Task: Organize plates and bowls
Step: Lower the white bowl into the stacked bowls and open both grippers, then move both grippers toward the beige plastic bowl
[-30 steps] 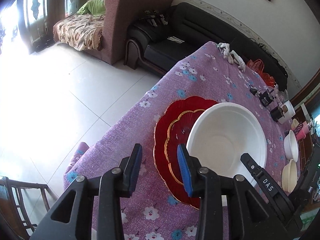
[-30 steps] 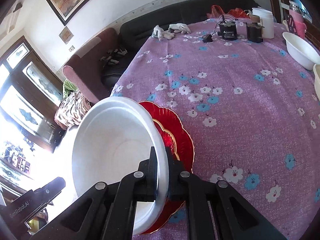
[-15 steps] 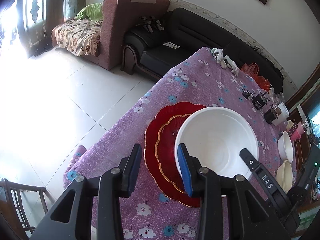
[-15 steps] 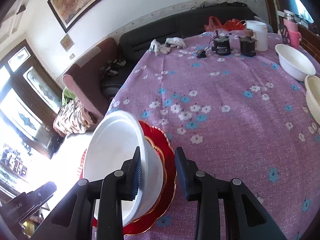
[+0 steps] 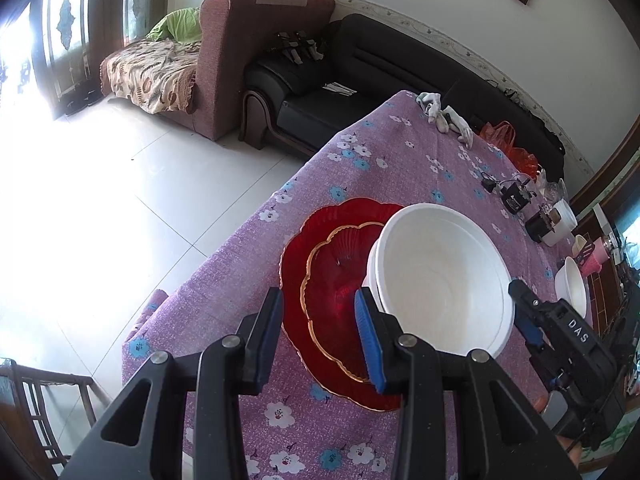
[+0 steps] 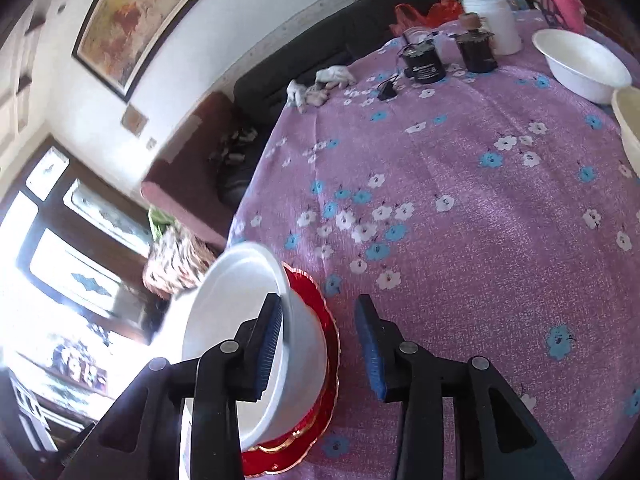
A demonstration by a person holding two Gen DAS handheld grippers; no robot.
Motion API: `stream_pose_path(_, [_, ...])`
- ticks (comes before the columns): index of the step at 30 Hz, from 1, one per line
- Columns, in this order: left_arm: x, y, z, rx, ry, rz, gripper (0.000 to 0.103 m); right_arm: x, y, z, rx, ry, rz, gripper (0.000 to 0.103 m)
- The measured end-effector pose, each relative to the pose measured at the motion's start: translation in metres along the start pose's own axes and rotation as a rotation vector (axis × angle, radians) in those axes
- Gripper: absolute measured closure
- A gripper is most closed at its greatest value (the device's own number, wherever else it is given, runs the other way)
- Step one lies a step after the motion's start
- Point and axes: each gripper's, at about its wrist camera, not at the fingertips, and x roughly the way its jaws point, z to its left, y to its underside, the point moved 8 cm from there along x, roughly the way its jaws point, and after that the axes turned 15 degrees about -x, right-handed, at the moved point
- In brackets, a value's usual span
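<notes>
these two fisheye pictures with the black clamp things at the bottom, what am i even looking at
No robot here: a person holds a hand-held two-finger gripper in each hand, and each gripper carries a wide-angle camera looking along its fingers. One picture comes from the left gripper, the other from the right gripper.

Both look at a table with a purple flowered tablecloth. Near its edge, a large white bowl sits on a small red plate, stacked on a bigger red plate.

Farther back stand another white bowl, a cream bowl at the picture's edge, a white jar, dark gadgets and crumpled cloth.

Nothing is held. The left gripper hovers open over the plates. The right gripper's jaws have just been opening: they let go of the large bowl's rim, which now sits beside its left finger.
</notes>
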Motion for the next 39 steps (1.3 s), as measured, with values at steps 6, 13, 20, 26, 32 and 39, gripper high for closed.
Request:
stream_pose_path(6, [0.003,0.000,0.001,-0.003,0.003,0.011,0.067,0.009,-0.003,-0.012,0.079,-0.041,0.024,0.059])
stream_pose_path(13, [0.007,-0.001,0.003,-0.013,0.001,0.019,0.067,0.003,-0.019,-0.022,0.144,-0.086,-0.064,0.058])
stream_pose_path(20, [0.012,-0.002,0.008,-0.032,0.003,0.035,0.067,0.012,-0.018,0.001,0.082,-0.090,-0.049,0.057])
stream_pose_path(26, [0.013,-0.003,0.009,-0.036,0.003,0.033,0.067,0.019,-0.020,0.009,-0.008,0.035,-0.060,0.067])
stream_pose_path(32, [0.015,0.000,0.007,-0.029,0.014,0.046,0.067,0.040,0.004,0.030,-0.104,0.033,0.040,0.081])
stream_pose_path(39, [0.011,-0.002,0.010,-0.045,0.019,0.039,0.067,0.034,-0.001,0.029,-0.105,0.031,0.031,0.081])
